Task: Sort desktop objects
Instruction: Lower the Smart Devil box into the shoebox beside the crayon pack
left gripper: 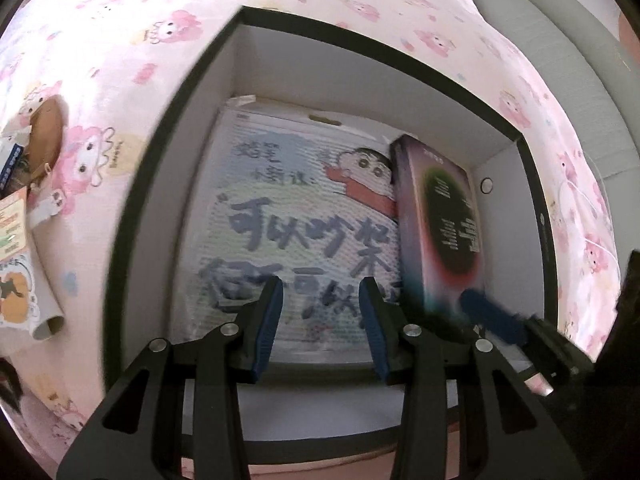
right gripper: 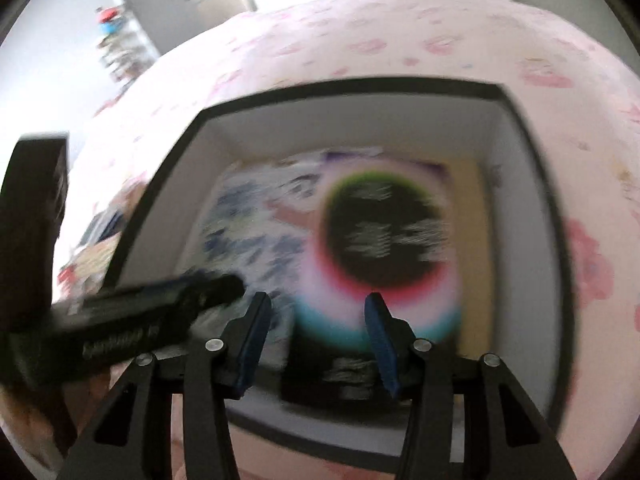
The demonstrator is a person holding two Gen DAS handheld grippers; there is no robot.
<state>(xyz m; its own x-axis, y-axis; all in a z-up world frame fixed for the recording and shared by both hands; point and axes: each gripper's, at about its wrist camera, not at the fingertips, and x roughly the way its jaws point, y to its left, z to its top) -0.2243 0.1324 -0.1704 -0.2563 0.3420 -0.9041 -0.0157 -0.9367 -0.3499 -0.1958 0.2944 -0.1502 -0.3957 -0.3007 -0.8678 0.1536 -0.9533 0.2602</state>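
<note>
In the box (left gripper: 516, 148), dark booklet (left gripper: 440, 220) leans at 3 o'clock over cartoon pad (left gripper: 296, 220); left gripper (left gripper: 320, 320) and right gripper (right gripper: 316, 344) both gape empty; lay it flat.

A pink cartoon-print bedsheet (left gripper: 120, 60) carries a black-rimmed box (left gripper: 360, 56) ahead of the fingers, with paper tags (left gripper: 16, 216) off left.

1. The bedsheet (left gripper: 360, 4) is pale pink, dotted with pink cartoon animals.
2. The box (left gripper: 400, 62) has a black rim and white inner walls.
3. The booklet (left gripper: 288, 216) is white with blue lettering and a cartoon boy in red.
4. The purple card (left gripper: 444, 220) carries a black oval ringed green, red and teal.
5. Both grippers' fingers (left gripper: 266, 320) are black with blue pads.
</note>
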